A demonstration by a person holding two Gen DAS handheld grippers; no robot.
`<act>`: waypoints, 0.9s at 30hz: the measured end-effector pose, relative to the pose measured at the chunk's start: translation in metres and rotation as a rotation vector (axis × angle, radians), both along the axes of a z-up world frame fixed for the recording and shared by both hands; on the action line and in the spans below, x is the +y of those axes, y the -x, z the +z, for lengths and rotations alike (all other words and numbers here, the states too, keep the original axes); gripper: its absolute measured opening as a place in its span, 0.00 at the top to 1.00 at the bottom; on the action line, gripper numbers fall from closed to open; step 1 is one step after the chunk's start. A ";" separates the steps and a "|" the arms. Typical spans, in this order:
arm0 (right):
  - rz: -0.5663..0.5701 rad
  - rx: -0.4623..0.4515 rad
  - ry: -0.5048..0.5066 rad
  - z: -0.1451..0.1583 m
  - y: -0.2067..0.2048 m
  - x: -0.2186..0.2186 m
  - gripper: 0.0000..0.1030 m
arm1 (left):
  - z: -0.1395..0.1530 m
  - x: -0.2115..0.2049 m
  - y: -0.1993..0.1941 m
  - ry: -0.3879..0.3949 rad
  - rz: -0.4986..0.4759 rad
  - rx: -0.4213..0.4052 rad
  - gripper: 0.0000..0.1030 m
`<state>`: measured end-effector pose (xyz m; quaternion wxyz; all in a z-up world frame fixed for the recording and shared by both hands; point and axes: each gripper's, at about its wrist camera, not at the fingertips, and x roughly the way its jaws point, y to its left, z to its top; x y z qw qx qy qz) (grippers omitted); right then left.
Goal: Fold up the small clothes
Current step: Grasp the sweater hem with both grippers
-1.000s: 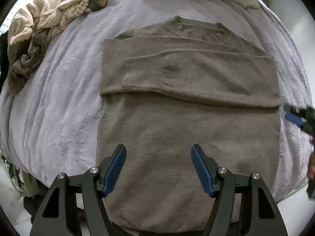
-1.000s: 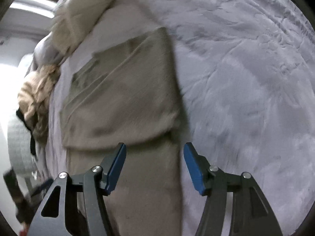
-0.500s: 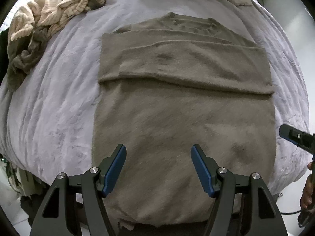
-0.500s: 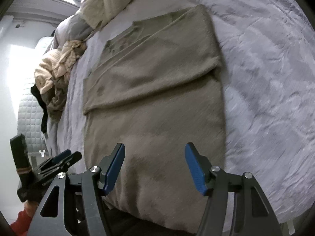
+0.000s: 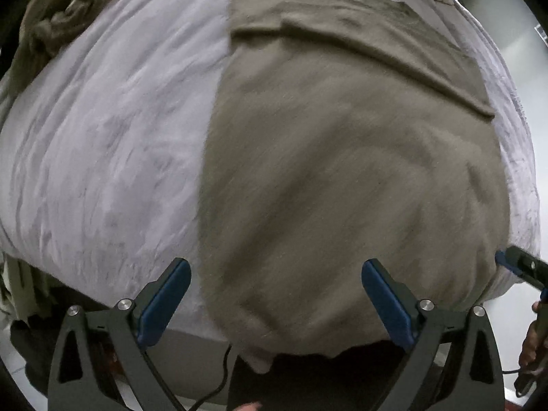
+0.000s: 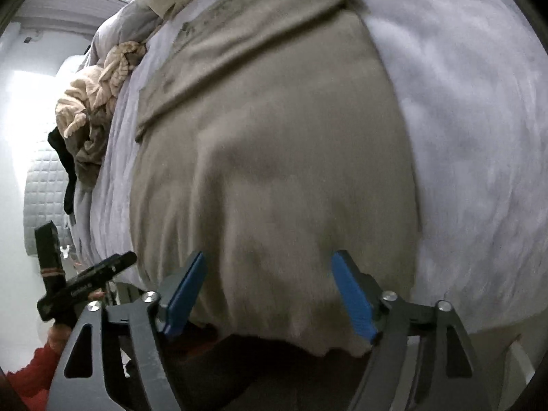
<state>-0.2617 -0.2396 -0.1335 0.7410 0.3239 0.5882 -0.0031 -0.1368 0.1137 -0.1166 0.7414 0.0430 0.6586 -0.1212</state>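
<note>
on bed: one sweater [image 5: 342,171] (two claws)

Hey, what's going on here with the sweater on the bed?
A person is folding a taupe sweater laid flat on a bed with a lavender blanket, holding a two-finger gripper in each hand. The sleeves are already folded across the chest. The left gripper and right gripper are both open, poised at the sweater's bottom hem near the bed's edge, one toward each side, gripping nothing yet. A heap of other clothes waits farther up the bed.
</note>
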 end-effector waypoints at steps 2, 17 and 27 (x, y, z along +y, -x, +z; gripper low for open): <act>-0.003 0.026 -0.003 -0.008 0.018 0.003 0.23 | -0.007 0.014 0.006 0.005 0.008 0.010 0.03; -0.028 0.116 0.018 -0.063 0.074 0.011 0.23 | -0.065 0.031 0.042 0.202 -0.040 0.154 0.03; -0.118 0.060 -0.137 -0.057 0.079 0.014 0.84 | -0.067 0.059 0.056 0.329 -0.023 0.175 0.86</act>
